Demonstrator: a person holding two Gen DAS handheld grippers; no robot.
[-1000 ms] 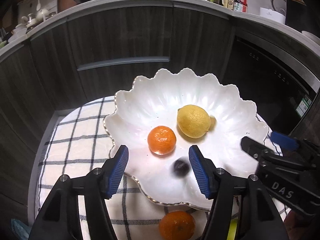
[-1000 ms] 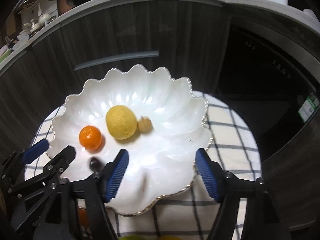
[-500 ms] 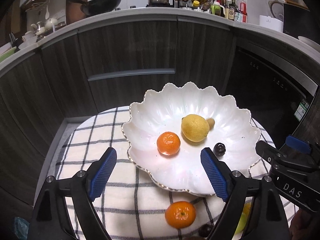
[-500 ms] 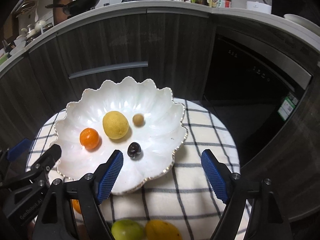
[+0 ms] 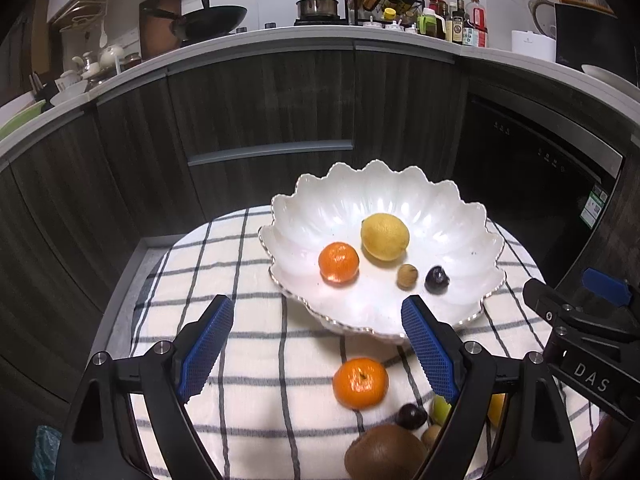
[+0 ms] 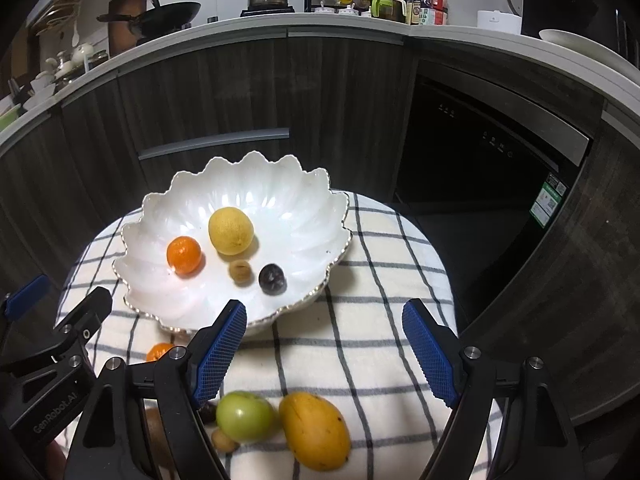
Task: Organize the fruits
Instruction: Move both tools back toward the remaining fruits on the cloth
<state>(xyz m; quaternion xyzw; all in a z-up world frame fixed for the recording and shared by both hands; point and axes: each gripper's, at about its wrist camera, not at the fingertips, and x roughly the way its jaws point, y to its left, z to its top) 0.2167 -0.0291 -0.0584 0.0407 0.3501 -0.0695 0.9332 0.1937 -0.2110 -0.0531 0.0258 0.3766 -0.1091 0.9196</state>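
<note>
Four fruits sat in the white scalloped bowl (image 5: 384, 196) in the left wrist view: a mandarin (image 5: 338, 261), a lemon (image 5: 384, 236), a small tan fruit (image 5: 407, 276) and a dark plum (image 5: 436, 279). The bowl stood toward the far right edge of the checked cloth (image 5: 240, 344) covering the round table. The left gripper (image 5: 318, 350) had just been opening; its jaws stood wide with nothing between them, above the cloth at the bowl's near rim. A second mandarin (image 5: 360, 382) lay on the cloth near the bowl's front rim, just inside the right pad. Nearer the near edge lay another dark plum (image 5: 411, 416), a kiwi (image 5: 384, 456) and a green fruit (image 5: 440, 408), partly hidden by the right finger. The right gripper showed side-on at the right edge of this view.

Right wrist view: the bowl (image 6: 256, 188) sat toward the far left of the cloth (image 6: 380, 320), holding the same mandarin (image 6: 183, 255), lemon (image 6: 231, 231), tan fruit (image 6: 240, 272) and plum (image 6: 272, 278). The right gripper (image 6: 324, 350) had also just been opening, jaws wide and empty, above bare cloth to the right of the bowl's near rim. At the near edge lay a green fruit (image 6: 245, 416) touching a mango (image 6: 314, 430), with a small tan fruit (image 6: 224, 441) just beside the green one. The loose mandarin (image 6: 159, 352) peeked out behind the left finger. The left gripper appeared at the left edge of this view.
</note>
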